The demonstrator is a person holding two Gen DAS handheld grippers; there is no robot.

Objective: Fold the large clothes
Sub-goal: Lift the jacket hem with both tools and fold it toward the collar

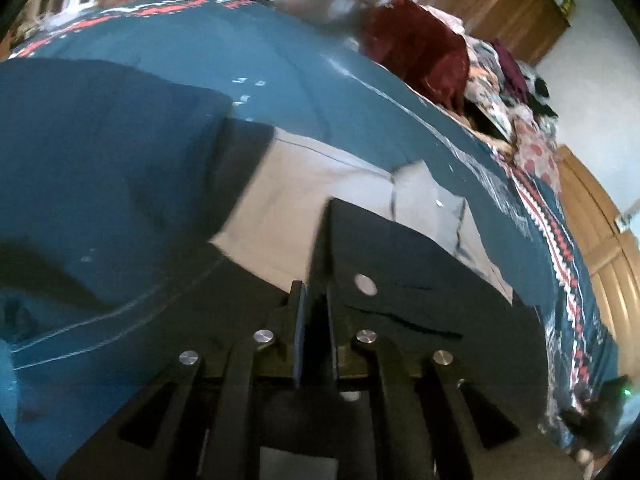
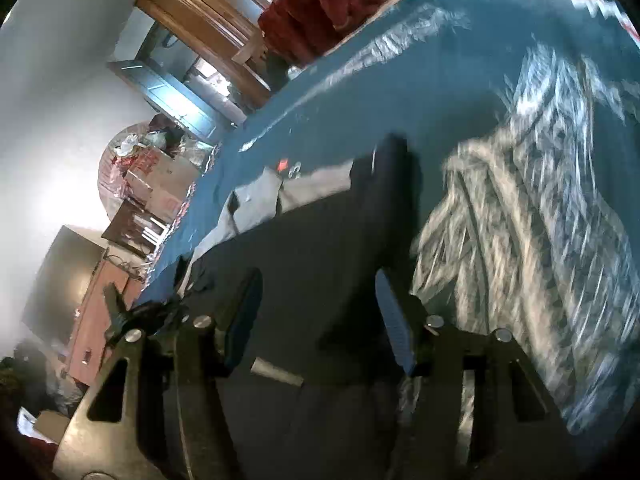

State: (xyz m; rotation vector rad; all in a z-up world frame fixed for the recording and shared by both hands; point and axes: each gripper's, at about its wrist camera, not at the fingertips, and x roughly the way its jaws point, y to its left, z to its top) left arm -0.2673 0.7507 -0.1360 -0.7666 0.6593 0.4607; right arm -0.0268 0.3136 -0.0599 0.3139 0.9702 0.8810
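Left wrist view: the left claw (image 1: pixel 316 320) is seen pinched narrow on an edge of the dark garment (image 1: pixel 420 300), whose fold rises between the pads at 12 o'clock of the claw. A pale button shows on the cloth just beside the pads, at 1 o'clock. A grey inner lining (image 1: pixel 304 192) is exposed beyond, so the garment is judged to be mid-fold, with one flap being carried over.

In the right wrist view, the right claw (image 2: pixel 320 320) is held wide, its blue-padded fingers (image 2: pixel 394 320) standing apart over the same dark cloth, nothing gripped between them. The garment lies spread on a bed covered by a teal bedspread (image 2: pixel 400 80) with a white, feathery print and a red-and-white patterned border. A fuzzy maroon item (image 2: pixel 320 12) rests at the bed's far edge, at 11 o'clock.

The fabric looks smooth, heavy and limp; the lining is paler and flat. Next, the free claw would probably need to be closed on a matching edge, so both corners can be carried across evenly. Motion blur hides finer detail.
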